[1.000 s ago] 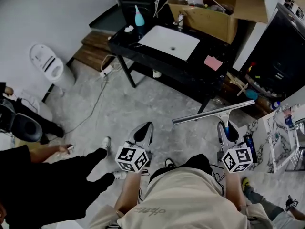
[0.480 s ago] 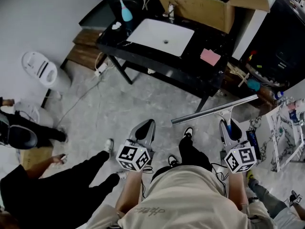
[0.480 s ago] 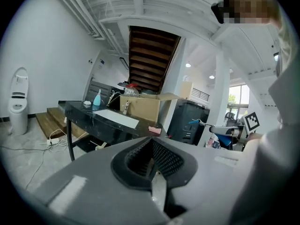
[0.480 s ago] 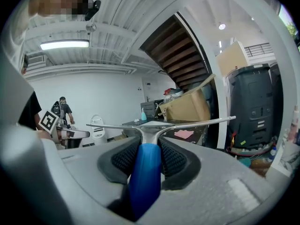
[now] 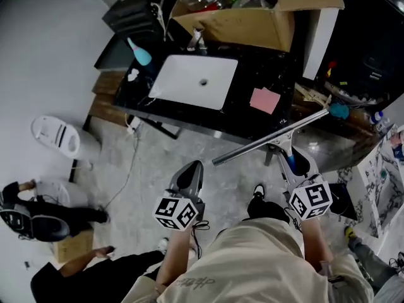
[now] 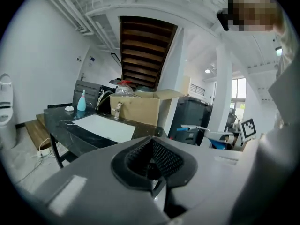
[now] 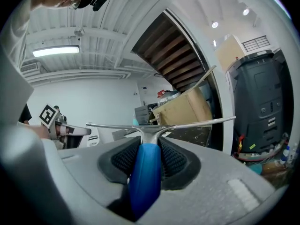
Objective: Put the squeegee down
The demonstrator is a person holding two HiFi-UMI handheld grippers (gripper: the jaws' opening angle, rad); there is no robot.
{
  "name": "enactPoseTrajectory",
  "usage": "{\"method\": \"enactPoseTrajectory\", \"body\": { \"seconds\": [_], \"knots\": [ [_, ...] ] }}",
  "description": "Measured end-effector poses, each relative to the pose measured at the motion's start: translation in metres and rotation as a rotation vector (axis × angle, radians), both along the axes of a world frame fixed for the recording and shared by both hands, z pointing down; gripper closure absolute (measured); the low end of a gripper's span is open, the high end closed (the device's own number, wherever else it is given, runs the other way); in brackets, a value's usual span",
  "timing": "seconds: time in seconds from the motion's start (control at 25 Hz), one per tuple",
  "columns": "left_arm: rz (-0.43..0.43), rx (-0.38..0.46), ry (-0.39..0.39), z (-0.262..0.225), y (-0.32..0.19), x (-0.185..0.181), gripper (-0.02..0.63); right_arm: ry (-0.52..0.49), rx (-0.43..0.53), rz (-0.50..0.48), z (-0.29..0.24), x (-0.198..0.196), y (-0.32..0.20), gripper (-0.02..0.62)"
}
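Note:
The squeegee [image 5: 270, 138] has a long metal blade and a blue handle [image 7: 146, 172]. My right gripper [image 5: 295, 161] is shut on that handle and holds it in the air, with the blade level across the right gripper view [image 7: 159, 124]. In the head view the blade's right end hangs over the near right corner of the black table [image 5: 278, 62]. That table carries a white sink basin [image 5: 192, 81], a pink pad [image 5: 265, 100], a blue bottle [image 5: 140, 52] and a faucet [image 5: 197, 40]. My left gripper [image 5: 190, 174] is shut and holds nothing [image 6: 151, 165]. It hangs over the floor in front of the table.
A cardboard box [image 5: 252, 14] full of items stands at the table's back. A white appliance [image 5: 58, 136] and a cable [image 5: 129, 163] lie on the floor at left. A person in black [image 5: 69, 276] crouches at lower left. A marble slab [image 5: 385, 169] leans at right.
The view has closed in on the black table. The squeegee, still in my right gripper, now reaches the table's front edge. The left gripper has stayed shut.

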State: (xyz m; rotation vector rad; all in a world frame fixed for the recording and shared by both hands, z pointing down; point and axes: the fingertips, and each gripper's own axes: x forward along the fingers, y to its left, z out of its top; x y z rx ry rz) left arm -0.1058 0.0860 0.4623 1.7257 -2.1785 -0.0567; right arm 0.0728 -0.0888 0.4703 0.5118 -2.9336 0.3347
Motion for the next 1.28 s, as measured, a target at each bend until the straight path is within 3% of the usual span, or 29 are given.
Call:
{"method": "enactPoseTrajectory", "body": {
  "seconds": [0.16,0.44,0.68,1.0,1.16,1.28],
  "knots": [
    [-0.027,0.046,0.028,-0.020,-0.041,-0.017,0.592,0.017,-0.041,0.021,0.016,-0.002,-0.043,0.468],
    [-0.021,-0.051,0.031,0.002,-0.063,-0.027,0.591,0.025,-0.125,0.060,0.044,-0.011,-0.081,0.468],
    [-0.013,-0.038,0.023,-0.001,-0.085,-0.052,0.592,0.054,-0.124,0.063,0.051,-0.026,-0.095,0.468],
    [0.125,0.045,0.027,-0.009,-0.155,-0.089,0.592,0.094,-0.118,0.167,0.048,-0.047,-0.123,0.468],
    [0.186,0.035,-0.013,-0.005,-0.180,-0.127,0.591,0.092,-0.130,0.231,0.041,-0.072,-0.136,0.468],
    [0.249,0.035,0.005,-0.002,-0.197,-0.152,0.592,0.091,-0.142,0.295,0.035,-0.090,-0.148,0.468]
  ]
}}
